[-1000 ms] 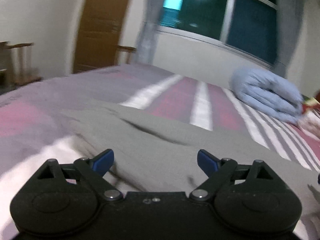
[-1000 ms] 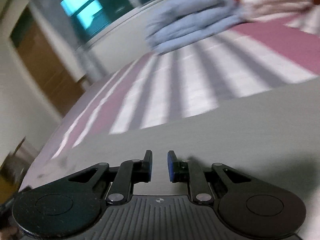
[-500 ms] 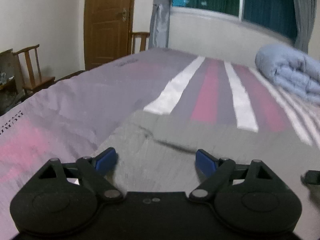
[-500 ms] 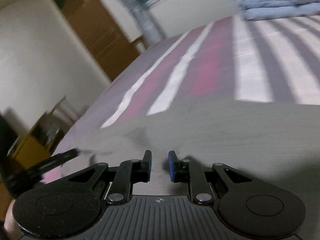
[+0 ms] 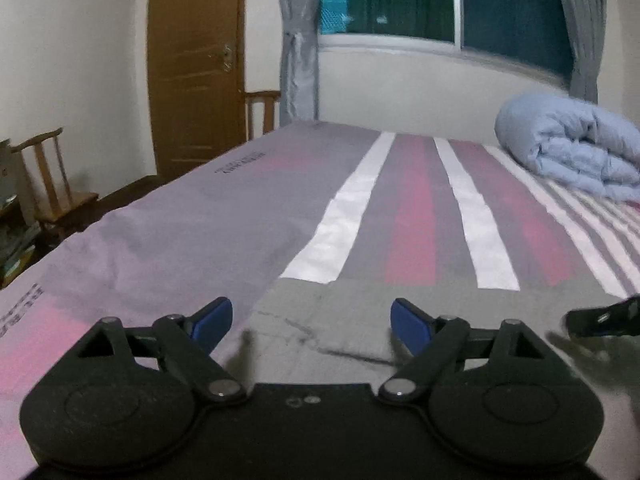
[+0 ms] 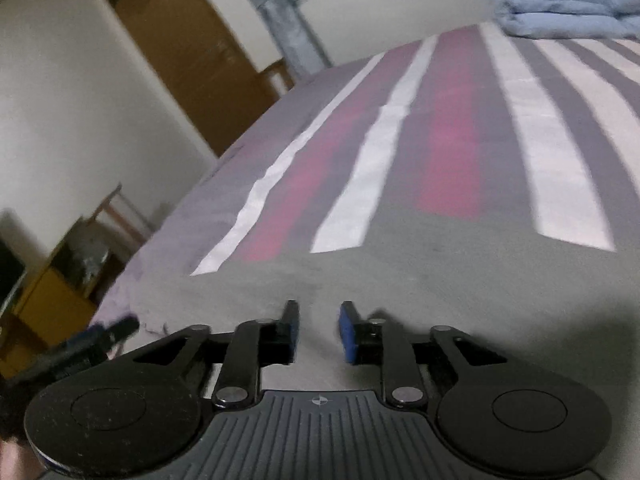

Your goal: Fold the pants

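Note:
Grey pants (image 5: 360,312) lie flat on the striped bed, spread across the near part of both views (image 6: 440,280). My left gripper (image 5: 311,320) is open, its blue pads wide apart, just above the pants' left part near a dark crease. My right gripper (image 6: 319,330) has its jaws a narrow gap apart with nothing between them, low over the pants. The right gripper's tip shows at the right edge of the left wrist view (image 5: 604,316); the left gripper shows at the lower left of the right wrist view (image 6: 80,348).
The bed (image 5: 412,200) has a purple, pink and white striped sheet. A rolled light-blue duvet (image 5: 568,144) lies at the far right. A brown door (image 5: 196,64), wooden chairs (image 5: 52,184) and a window with grey curtains stand beyond the bed's left and far edges.
Both grippers have tipped and swung so the views look further across the bed. The left stays wide open; the right keeps its narrow gap. The pants lie as before.

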A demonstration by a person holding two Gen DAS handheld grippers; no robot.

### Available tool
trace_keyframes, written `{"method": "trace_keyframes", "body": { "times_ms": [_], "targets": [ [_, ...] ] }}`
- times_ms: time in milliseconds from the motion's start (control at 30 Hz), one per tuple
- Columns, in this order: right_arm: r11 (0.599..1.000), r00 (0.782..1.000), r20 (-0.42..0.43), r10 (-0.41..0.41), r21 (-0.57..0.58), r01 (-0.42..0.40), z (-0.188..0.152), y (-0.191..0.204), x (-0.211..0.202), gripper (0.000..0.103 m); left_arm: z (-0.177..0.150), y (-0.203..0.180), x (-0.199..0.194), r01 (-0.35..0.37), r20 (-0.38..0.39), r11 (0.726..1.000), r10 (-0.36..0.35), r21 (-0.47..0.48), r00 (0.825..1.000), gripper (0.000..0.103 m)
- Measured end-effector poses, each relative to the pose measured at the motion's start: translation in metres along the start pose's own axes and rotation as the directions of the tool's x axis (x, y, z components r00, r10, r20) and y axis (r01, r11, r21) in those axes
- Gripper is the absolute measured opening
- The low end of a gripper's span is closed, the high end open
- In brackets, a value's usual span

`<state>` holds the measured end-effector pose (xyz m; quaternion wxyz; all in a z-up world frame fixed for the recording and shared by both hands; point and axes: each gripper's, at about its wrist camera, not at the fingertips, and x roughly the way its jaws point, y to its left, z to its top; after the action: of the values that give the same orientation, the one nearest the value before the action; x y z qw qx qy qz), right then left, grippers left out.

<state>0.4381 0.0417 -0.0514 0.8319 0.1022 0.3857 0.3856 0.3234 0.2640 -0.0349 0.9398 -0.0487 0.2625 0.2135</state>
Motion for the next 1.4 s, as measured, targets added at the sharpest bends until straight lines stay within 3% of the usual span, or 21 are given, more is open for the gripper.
{"method": "trace_keyframes", "body": {
  "times_ms": [100, 133, 167, 200, 233, 333, 400, 467, 567, 667, 900, 967, 1000, 1067, 1100, 1167, 1233, 1333, 1367, 1400],
  "targets": [
    [0.986, 0.989, -0.027, -0.148, -0.082, 0.146, 0.0, -0.004, 0.031, 0.028, -0.014, 0.001, 0.04, -0.002, -0.103, 1.0, 0.003, 0.015, 0.995, 0.085],
    [0.985, 0.987, -0.028, -0.157, -0.07, 0.155, 0.002, -0.015, 0.035, 0.021, -0.02, 0.004, 0.049, 0.005, -0.116, 1.0, -0.002, 0.023, 0.993, 0.09],
    [0.985, 0.986, -0.032, -0.166, -0.046, 0.164, 0.005, -0.023, 0.035, 0.002, -0.026, 0.008, 0.054, 0.019, -0.124, 1.0, -0.017, 0.018, 0.992, 0.092],
    [0.987, 0.987, -0.032, -0.16, -0.022, 0.16, 0.008, -0.031, 0.031, 0.0, -0.028, 0.012, 0.055, 0.031, -0.123, 1.0, -0.03, 0.003, 0.992, 0.092],
    [0.99, 0.99, -0.014, -0.143, -0.004, 0.143, 0.01, -0.036, 0.024, 0.0, -0.027, 0.013, 0.053, 0.033, -0.118, 0.999, -0.033, 0.003, 0.992, 0.092],
    [0.982, 0.979, 0.072, -0.191, 0.0, 0.191, 0.006, -0.043, -0.005, 0.0, -0.027, 0.011, 0.043, 0.021, -0.102, 1.0, -0.019, 0.015, 0.995, 0.09],
    [0.987, 0.985, 0.072, -0.16, 0.032, 0.158, 0.004, -0.052, -0.012, 0.0, -0.028, 0.009, 0.042, 0.015, -0.101, 1.0, -0.012, 0.024, 0.995, 0.09],
    [0.977, 0.976, 0.043, -0.214, 0.027, 0.213, -0.002, -0.056, -0.01, 0.0, -0.028, 0.009, 0.043, 0.015, -0.104, 1.0, -0.012, 0.026, 0.994, 0.091],
    [0.979, 0.981, 0.027, -0.19, 0.084, 0.188, -0.002, -0.072, -0.012, 0.0, -0.029, 0.008, 0.04, 0.008, -0.111, 0.999, -0.004, 0.035, 0.994, 0.091],
    [0.972, 0.969, 0.095, -0.23, 0.069, 0.224, 0.001, -0.065, -0.041, 0.0, -0.023, 0.008, 0.033, -0.002, -0.112, 0.999, 0.006, 0.04, 0.994, 0.087],
    [0.962, 0.956, 0.109, -0.272, 0.029, 0.271, -0.029, -0.103, -0.112, 0.0, -0.017, -0.006, -0.013, 0.01, 0.006, 1.0, -0.01, -0.018, 1.0, 0.09],
    [0.936, 0.934, 0.072, -0.351, 0.015, 0.351, -0.034, -0.118, -0.115, 0.0, -0.022, -0.021, -0.018, -0.001, 0.032, 1.0, 0.0, 0.014, 0.999, 0.091],
    [0.93, 0.928, 0.065, -0.367, 0.052, 0.364, -0.032, -0.134, -0.118, 0.0, -0.024, -0.027, -0.019, -0.012, 0.037, 0.999, 0.011, 0.034, 0.999, 0.091],
    [0.934, 0.945, 0.066, -0.319, 0.188, 0.302, -0.025, -0.164, -0.135, 0.0, -0.027, -0.031, -0.025, -0.036, 0.054, 0.998, 0.033, 0.051, 0.998, 0.091],
    [0.917, 0.926, 0.085, -0.367, 0.202, 0.345, -0.022, -0.173, -0.15, 0.0, -0.028, -0.03, -0.03, -0.038, 0.067, 0.998, 0.034, 0.049, 0.997, 0.091],
    [0.873, 0.868, 0.131, -0.479, 0.178, 0.454, -0.021, -0.188, -0.183, 0.0, -0.032, -0.025, -0.04, -0.063, 0.093, 0.997, 0.06, 0.036, 0.994, 0.092],
    [0.838, 0.841, 0.117, -0.529, 0.226, 0.496, -0.028, -0.226, -0.218, 0.0, -0.038, -0.017, -0.049, -0.073, 0.111, 0.997, 0.071, 0.014, 0.991, 0.092],
    [0.795, 0.81, 0.178, -0.559, 0.393, 0.462, -0.05, -0.298, -0.295, 0.0, -0.049, -0.007, -0.067, -0.079, 0.166, 0.996, 0.085, -0.042, 0.982, 0.092],
    [0.769, 0.788, 0.194, -0.585, 0.443, 0.461, -0.056, -0.316, -0.318, 0.0, -0.051, -0.006, -0.074, -0.083, 0.183, 0.995, 0.092, -0.055, 0.979, 0.093],
    [0.724, 0.747, 0.22, -0.628, 0.518, 0.456, -0.065, -0.334, -0.349, 0.0, -0.052, -0.007, -0.079, -0.088, 0.196, 0.994, 0.099, -0.064, 0.976, 0.093]
  ]
}}
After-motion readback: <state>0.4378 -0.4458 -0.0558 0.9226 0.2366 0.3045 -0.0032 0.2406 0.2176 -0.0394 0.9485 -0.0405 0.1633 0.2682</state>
